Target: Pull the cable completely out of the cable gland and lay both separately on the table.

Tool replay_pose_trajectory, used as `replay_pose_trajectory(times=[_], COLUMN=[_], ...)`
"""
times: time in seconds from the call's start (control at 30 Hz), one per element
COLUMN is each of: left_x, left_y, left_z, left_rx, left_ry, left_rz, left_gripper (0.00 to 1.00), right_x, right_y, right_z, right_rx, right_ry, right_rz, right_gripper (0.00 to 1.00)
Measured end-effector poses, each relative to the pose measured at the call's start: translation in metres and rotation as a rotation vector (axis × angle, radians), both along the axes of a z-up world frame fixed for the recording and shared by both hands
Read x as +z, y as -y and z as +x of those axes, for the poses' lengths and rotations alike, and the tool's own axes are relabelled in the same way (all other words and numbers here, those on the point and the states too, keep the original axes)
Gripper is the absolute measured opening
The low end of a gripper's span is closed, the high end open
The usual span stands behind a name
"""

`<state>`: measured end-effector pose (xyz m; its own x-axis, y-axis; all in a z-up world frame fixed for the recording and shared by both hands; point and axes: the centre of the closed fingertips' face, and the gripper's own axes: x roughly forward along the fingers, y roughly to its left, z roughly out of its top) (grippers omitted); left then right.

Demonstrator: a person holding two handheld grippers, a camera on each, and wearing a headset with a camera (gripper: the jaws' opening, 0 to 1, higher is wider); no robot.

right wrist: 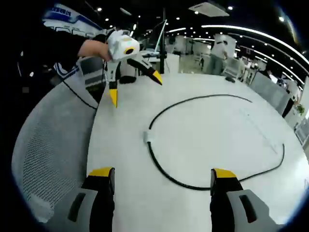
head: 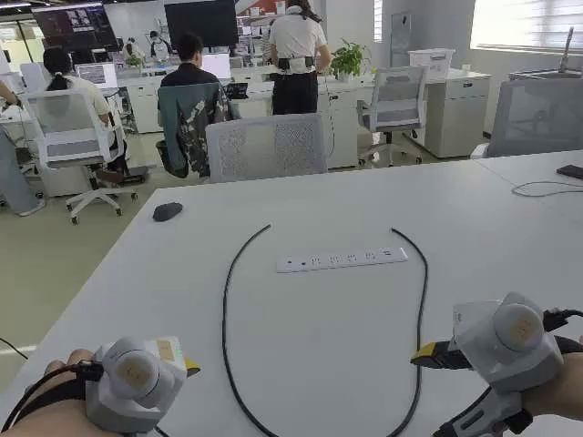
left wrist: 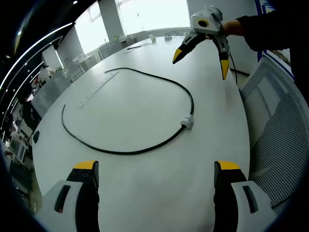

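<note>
A long black cable (head: 225, 319) lies in a wide loop on the white table (head: 301, 346). The white cable gland (left wrist: 187, 121) sits on the cable at the near bend of the loop, resting on the table; it also appears as the gland (right wrist: 147, 137) in the right gripper view. My left gripper (left wrist: 157, 166) hovers open over the near table edge, short of the gland. My right gripper (right wrist: 161, 171) is open too, with nothing between its jaws. In the head view the left gripper (head: 137, 382) is at the bottom left and the right gripper (head: 435, 387) at the bottom right, either side of the loop.
A white power strip (head: 342, 259) lies inside the loop. A dark mouse (head: 167, 211) rests near the far left edge. A mesh chair (head: 264, 146) stands beyond the table, another mesh chair (left wrist: 275, 125) beside me. People sit and stand at desks behind.
</note>
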<state>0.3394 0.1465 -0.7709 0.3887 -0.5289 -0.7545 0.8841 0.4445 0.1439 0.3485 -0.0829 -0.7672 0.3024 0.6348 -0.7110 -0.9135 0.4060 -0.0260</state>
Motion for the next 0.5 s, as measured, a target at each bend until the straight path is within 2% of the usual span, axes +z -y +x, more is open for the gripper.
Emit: replay_pose_trajectory(times=[0.2,0.27,0.5], left_x=[-0.0054,-0.0084,-0.0047], left_y=[-0.0031,-0.0052,-0.0008], left_z=[-0.0013,-0.0005,0.0027], left_rx=[0.007,0.026,0.042], left_ry=[-0.021,-0.041,-0.045], left_rz=[0.011,0.013,-0.037], left_gripper=[0.99,0.99,0.99], right_x=[-0.0021,-0.0044,-0.0063], right_y=[0.0018,0.0033,0.0069], right_z=[-0.0018,-0.0021,-0.0049], right_rx=[-0.001,0.000,0.005], right_ry=[-0.018,-0.022,-0.022], right_rz=[-0.002,-0.007,-0.016], right_gripper=[0.99,0.99,0.99])
